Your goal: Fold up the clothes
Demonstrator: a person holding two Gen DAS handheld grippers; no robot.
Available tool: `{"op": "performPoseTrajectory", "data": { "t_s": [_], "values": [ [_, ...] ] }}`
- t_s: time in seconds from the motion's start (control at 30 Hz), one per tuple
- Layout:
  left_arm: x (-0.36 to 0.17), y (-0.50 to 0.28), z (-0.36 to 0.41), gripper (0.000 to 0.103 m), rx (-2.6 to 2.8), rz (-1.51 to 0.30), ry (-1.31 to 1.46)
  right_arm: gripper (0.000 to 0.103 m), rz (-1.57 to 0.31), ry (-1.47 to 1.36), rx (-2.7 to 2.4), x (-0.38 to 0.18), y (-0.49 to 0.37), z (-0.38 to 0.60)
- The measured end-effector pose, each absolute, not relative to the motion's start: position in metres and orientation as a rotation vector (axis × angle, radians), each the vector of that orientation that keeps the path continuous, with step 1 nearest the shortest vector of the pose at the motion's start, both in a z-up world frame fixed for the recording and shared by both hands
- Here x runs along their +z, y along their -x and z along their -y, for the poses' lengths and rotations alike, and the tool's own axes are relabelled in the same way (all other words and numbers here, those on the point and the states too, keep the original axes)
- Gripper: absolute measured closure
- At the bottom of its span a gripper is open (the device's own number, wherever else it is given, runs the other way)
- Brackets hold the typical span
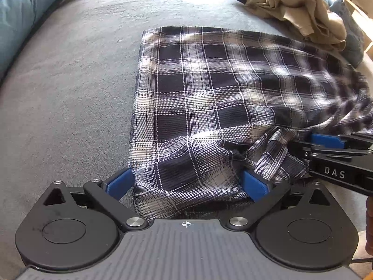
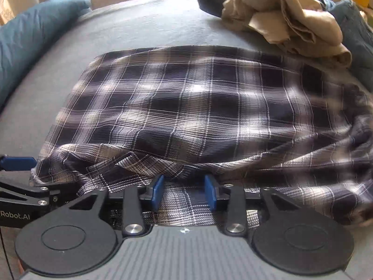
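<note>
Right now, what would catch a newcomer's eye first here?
The dark plaid garment spread across the middle of the grey bed, its near edge bunched by both open grippers' blue fingers. Behind it on the right lies a crumpled beige garment.

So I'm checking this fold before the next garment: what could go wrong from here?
1. The plaid shirt is bunched along its near edge; with both the left gripper and the right gripper open, those wrinkles may stay in the fold.
2. Loose cloth lies between the left gripper's fingers and could snag when it pulls away.
3. The tan garment touches the shirt's far corner and may interfere.
</note>
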State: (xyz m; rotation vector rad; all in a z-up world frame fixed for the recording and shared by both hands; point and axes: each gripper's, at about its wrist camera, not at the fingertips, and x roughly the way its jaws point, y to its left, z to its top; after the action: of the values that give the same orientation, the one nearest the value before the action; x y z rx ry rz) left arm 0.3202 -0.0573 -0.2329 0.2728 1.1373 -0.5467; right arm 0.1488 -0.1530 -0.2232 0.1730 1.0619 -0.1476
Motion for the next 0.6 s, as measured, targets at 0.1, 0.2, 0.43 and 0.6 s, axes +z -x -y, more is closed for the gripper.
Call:
{"op": "performPoseTrajectory", "data": {
  "t_s": [0.1,0.2,0.43,0.6],
  "values": [
    [-0.2327,-0.3187,0.0586,0.002,-0.543,-1.137,-0.283,0.059,-1.061,-0.174,-0.152,-0.2217,-0.1477,0.1505],
    [-0.2325,-0.3182,0.0590,0.002,-0.543,-1.139,-0.289,0.058,-1.058,-0.184,-0.150,-0.2230,-0.1491,0.1536],
    [-0.2342,-0.3188,0.0593,0.002,-0.537,-1.143,-0.295,0.043,-1.051,-0.227,-0.125,-0.2254,-0.1501,0.1553],
    [-0.2357,-0.3189,0.0588,0.001,-0.534,-1.147,-0.297,0.039,-1.051,-0.214,-0.126,-0.2261,-0.1508,0.1510]
  ]
}}
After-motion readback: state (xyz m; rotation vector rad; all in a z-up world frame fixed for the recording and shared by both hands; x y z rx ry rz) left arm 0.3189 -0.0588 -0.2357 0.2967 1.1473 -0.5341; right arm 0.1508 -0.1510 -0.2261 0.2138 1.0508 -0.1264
